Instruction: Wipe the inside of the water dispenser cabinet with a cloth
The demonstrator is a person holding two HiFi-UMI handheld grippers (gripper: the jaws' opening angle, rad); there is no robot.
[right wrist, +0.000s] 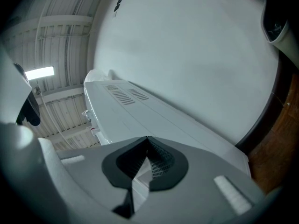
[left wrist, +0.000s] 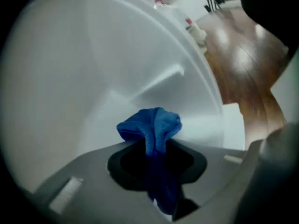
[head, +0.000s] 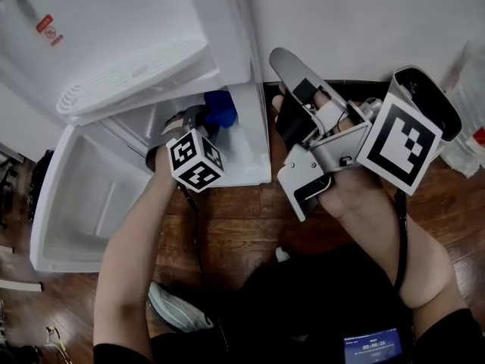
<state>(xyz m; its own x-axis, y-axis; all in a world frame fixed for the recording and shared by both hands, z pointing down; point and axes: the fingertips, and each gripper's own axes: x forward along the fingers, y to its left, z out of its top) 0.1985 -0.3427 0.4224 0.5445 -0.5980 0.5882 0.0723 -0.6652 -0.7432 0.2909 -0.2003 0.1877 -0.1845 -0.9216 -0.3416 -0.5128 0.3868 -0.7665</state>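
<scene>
While I grip the blue cloth in my left claw, cloth bunched just past its tips, inside the white cabinet, my right claw clenched on nothing, well apart, outside the cabinet.

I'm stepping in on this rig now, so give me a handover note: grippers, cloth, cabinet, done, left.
Left gripper: jaws shut on the blue cloth, reaching inside the water dispenser cabinet.
Right gripper: jaws shut, empty, held up outside the cabinet.
Cabinet door stands open.
Done: cloth gripped and inside the cabinet.
Left: wipe the inner walls; how much is already wiped cannot be told.
</scene>
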